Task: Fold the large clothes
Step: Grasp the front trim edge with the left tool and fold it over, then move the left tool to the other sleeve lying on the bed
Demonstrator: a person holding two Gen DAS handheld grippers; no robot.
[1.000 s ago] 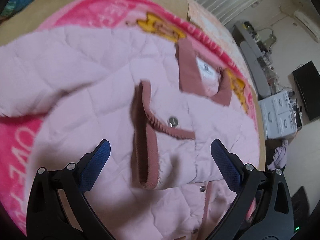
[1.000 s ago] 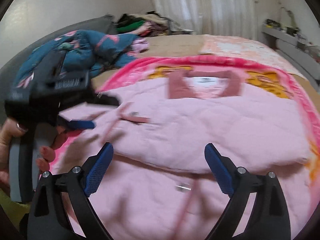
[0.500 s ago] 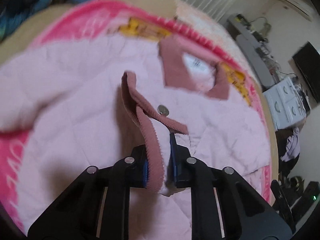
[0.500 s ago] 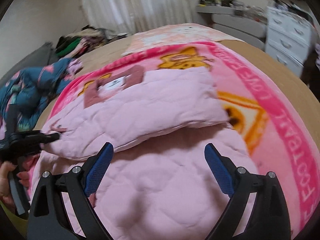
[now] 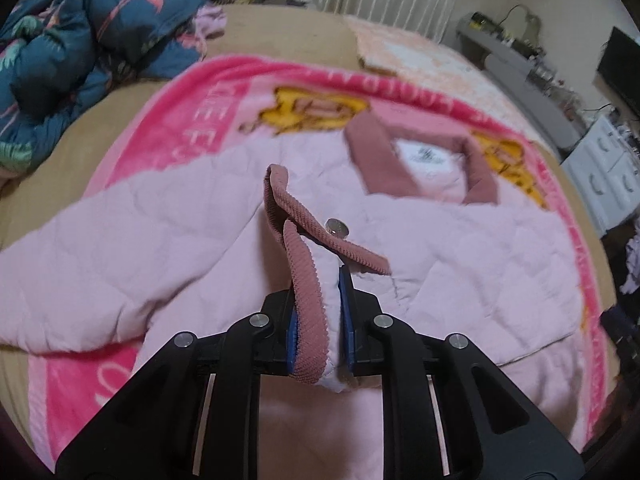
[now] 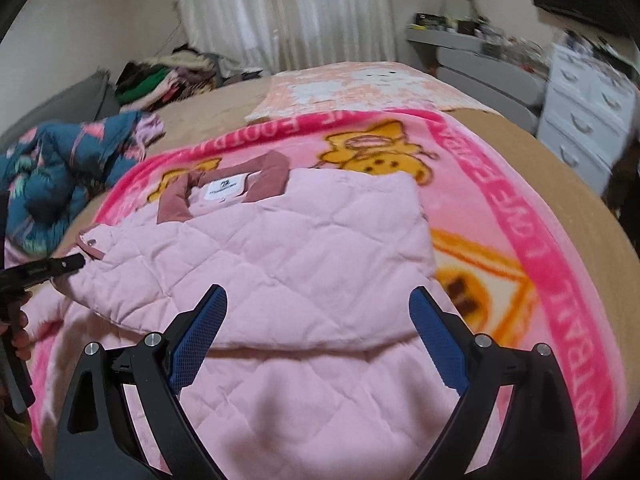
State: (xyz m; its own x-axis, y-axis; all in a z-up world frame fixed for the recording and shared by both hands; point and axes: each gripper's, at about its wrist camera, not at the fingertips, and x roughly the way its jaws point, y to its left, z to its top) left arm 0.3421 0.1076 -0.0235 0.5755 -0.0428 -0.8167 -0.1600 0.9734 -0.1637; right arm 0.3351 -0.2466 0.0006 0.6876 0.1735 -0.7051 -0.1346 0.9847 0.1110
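Your left gripper (image 5: 319,316) is clamped tight on the jacket's corduroy cuff (image 5: 310,304), lifting it above the jacket (image 6: 260,256). Your right gripper (image 6: 318,338) hovers over the jacket's lower half, jaws spread wide, gripping nothing.

White curtains (image 6: 304,12), white drawers (image 6: 588,120).

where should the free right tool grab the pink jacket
Judging by the pose, the right tool could pinch the folded-over edge of the jacket just ahead of it, coming in low from the near side. That edge lies raised on the layer below, so one finger can slip under.
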